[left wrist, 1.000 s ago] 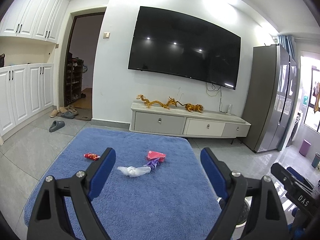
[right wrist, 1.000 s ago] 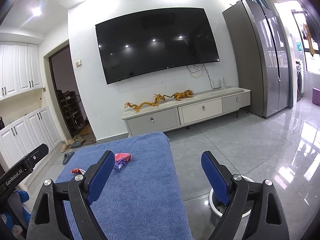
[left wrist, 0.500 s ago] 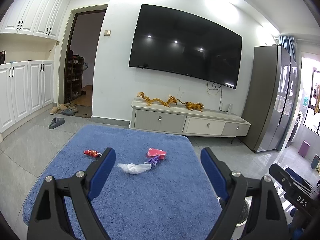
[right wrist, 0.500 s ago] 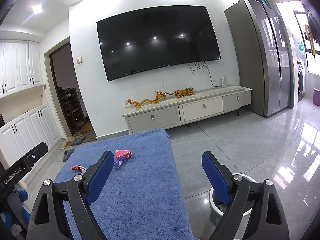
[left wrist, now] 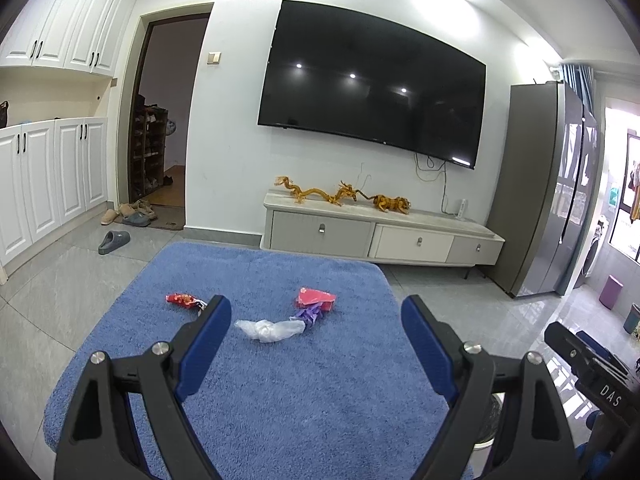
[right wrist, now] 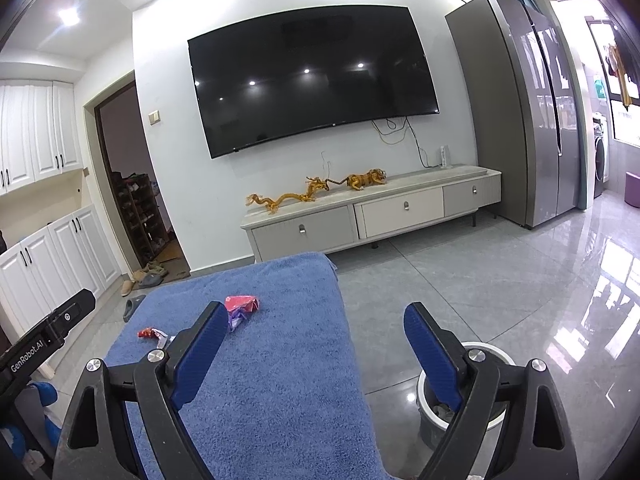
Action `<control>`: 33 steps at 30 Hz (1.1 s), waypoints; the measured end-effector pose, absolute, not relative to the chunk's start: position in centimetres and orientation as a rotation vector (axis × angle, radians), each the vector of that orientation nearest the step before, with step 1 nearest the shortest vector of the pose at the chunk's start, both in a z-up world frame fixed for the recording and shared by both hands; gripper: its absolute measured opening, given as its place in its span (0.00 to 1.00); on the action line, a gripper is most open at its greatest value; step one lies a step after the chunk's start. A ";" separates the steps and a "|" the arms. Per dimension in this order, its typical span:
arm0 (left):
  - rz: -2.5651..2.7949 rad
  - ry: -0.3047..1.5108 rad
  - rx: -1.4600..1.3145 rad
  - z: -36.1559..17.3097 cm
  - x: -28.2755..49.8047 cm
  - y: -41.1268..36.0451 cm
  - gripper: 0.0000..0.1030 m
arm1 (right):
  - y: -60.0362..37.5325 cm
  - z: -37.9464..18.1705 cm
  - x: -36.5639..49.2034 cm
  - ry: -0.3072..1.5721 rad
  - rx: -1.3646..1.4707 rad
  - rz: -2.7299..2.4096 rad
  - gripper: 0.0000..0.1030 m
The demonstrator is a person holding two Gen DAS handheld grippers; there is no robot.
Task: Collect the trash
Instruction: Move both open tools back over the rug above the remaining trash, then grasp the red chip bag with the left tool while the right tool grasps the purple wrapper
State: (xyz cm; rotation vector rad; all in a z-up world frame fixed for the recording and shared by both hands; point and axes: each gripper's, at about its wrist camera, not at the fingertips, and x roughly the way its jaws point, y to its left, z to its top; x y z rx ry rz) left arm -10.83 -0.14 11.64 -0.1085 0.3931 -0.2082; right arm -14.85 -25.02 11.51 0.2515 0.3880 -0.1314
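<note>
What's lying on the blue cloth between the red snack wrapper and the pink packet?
In the left wrist view, a crumpled clear plastic bag lies between the red snack wrapper and the pink packet, slightly nearer the camera.

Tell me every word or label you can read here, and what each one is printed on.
"DAS": white letters on the black body of the right gripper, seen from the left wrist.
"GenRobot.AI": white letters on the black body of the left gripper, seen from the right wrist.
Print on the red wrapper: too small to read.
</note>
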 end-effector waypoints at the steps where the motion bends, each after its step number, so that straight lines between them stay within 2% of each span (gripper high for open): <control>1: -0.212 0.398 -0.109 11.4 -10.6 -0.2 0.84 | -25.0 11.3 -14.6 0.395 0.252 -0.130 0.87; 8: -0.297 0.413 -0.121 9.4 -9.7 -1.0 0.84 | -24.7 9.9 -13.0 0.443 0.253 -0.138 0.87; 17: -0.374 0.547 0.018 5.1 -6.6 -3.0 0.84 | -24.3 7.4 -9.9 0.534 0.240 -0.142 0.87; 33: -0.243 0.723 -0.094 -1.0 2.4 8.8 0.84 | -21.6 3.6 -1.8 0.678 0.158 0.010 0.87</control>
